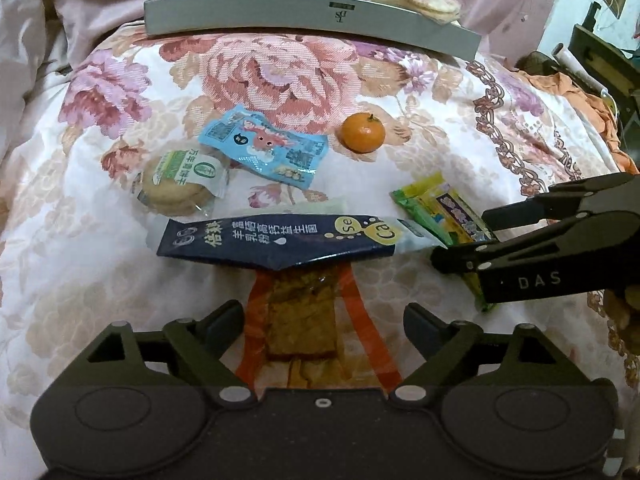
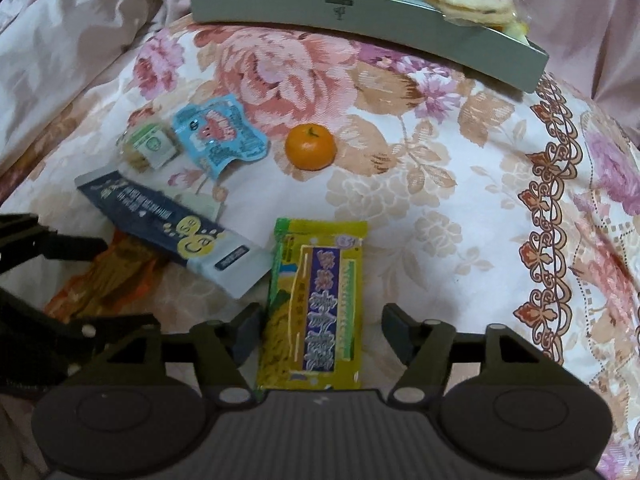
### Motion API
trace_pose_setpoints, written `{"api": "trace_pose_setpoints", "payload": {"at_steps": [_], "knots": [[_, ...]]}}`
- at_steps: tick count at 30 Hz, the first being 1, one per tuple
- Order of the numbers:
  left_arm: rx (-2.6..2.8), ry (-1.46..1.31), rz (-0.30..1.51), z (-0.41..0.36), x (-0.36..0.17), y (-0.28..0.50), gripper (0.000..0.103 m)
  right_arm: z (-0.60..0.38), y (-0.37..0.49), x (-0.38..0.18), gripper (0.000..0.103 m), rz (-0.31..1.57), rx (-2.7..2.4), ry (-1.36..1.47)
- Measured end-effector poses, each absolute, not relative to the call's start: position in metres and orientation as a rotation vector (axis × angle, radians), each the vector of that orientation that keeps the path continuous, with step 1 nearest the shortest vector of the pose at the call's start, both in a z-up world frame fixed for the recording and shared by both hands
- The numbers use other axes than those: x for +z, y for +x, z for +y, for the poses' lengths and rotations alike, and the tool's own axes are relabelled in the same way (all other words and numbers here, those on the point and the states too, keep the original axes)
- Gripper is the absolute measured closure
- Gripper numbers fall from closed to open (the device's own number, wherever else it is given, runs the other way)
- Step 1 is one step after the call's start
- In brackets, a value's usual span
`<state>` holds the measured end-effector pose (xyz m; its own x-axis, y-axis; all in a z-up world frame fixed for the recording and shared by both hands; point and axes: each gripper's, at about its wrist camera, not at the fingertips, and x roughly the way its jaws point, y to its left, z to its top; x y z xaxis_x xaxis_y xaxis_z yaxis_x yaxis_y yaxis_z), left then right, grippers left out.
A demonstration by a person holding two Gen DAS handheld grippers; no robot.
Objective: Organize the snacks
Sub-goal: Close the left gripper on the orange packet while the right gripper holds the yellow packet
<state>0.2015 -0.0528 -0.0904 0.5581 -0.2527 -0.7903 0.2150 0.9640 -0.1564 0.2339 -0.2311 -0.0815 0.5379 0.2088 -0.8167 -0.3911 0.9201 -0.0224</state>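
Snacks lie on a floral quilt [image 1: 120, 240]. My left gripper [image 1: 324, 320] is open, its fingers either side of an orange-wrapped brown snack [image 1: 300, 320] without touching it. A dark blue sachet [image 1: 260, 240] lies across that snack's far end. My right gripper [image 2: 324, 330] is open around a yellow-green packet [image 2: 320, 308]; its left finger is close to the packet's edge and its right finger is apart. Farther off lie a mandarin [image 1: 363, 133], a light blue packet [image 1: 268, 148] and a green-labelled cookie pack [image 1: 180, 184]. A grey tray [image 1: 280, 20] at the back holds rice crackers [image 1: 428, 0].
Pink bedding [image 1: 80, 8] is bunched up behind and left of the tray. Dark furniture [image 1: 600, 64] and orange cloth [image 1: 560, 84] stand past the quilt's right edge. In the left wrist view the right gripper [image 1: 464, 238] reaches in from the right.
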Motion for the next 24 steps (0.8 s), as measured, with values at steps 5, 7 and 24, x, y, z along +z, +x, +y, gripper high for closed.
{"api": "trace_pose_setpoints", "payload": {"at_steps": [5,7,24], "knots": [[-0.231,-0.007,0.931,-0.052,-0.088,0.203,0.037,-0.232,0.24,-0.086,0.03,0.954,0.367,-0.179],[-0.218,-0.06,0.936,-0.047,-0.087,0.205,0.039,-0.231,0.24,-0.086,0.035,0.958,0.374,-0.181],[-0.26,-0.263,0.976,-0.04,-0.078,0.197,0.053,-0.218,0.229,-0.081,0.051,0.87,0.355,-0.344]]}}
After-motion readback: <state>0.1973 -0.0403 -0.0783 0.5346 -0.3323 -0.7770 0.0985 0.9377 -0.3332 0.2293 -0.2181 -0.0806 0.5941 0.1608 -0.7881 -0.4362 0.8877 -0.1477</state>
